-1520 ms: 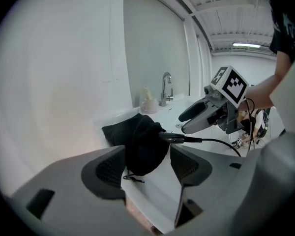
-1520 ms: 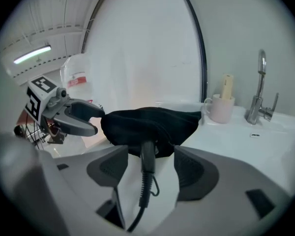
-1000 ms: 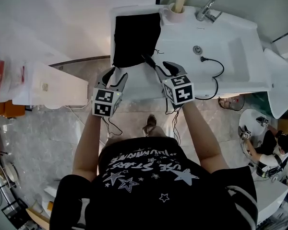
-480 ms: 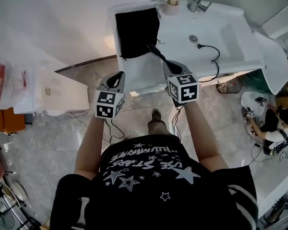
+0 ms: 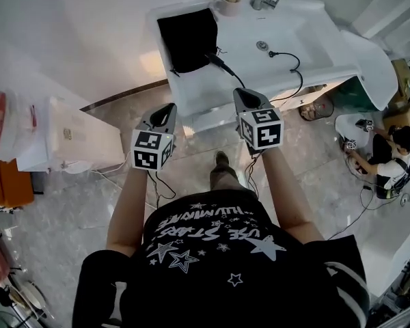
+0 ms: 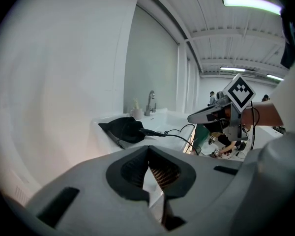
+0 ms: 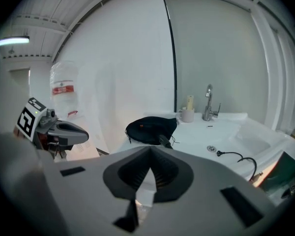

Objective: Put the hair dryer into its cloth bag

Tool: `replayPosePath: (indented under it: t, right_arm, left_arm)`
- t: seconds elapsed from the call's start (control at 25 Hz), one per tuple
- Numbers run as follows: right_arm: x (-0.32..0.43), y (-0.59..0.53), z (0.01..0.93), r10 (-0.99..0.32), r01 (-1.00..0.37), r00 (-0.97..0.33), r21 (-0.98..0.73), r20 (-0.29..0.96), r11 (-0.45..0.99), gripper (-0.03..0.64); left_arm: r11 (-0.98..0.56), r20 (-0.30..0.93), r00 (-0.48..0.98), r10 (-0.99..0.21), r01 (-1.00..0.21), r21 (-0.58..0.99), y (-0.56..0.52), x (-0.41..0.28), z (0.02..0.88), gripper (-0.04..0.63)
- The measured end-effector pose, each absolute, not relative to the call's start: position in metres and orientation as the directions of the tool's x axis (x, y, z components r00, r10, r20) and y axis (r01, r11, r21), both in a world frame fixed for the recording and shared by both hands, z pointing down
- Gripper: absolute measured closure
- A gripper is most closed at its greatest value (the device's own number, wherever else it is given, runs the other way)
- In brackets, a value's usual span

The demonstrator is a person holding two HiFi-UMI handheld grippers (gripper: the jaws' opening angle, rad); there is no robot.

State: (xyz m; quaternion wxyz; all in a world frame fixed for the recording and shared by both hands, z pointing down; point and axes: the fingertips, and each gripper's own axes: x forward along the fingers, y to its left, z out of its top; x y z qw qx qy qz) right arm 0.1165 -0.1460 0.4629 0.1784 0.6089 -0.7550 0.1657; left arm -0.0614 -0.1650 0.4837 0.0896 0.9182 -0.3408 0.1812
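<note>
1. Grey plastic left gripper (image 5: 168, 109) and right gripper (image 5: 242, 94), jaws pressed together on nothing, short of the counter; bagging judged all but done.
2. Black cloth bag (image 5: 188, 38), soft and lumpy, at 12 o'clock on the glossy white sink counter (image 5: 328, 43); hair dryer (image 5: 217, 61) apparently inside, only its black cord end protruding.
3. Thin black cord (image 5: 292, 65), looping toward 3 o'clock into the basin; the next move likely calls for reopened jaws to tuck it in.
</note>
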Motion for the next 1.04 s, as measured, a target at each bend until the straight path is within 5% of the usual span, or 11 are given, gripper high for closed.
replayPosePath:
  t: [1.04]
  right_arm:
    - [-0.001,-0.004,0.471,-0.875,-0.995,-0.097,-0.034,0.475,0.092,0.612]
  left_arm:
    - [-0.823,0.399,0.773,-0.494,-0.564,0.073,-0.036,-0.179,0.496,0.584]
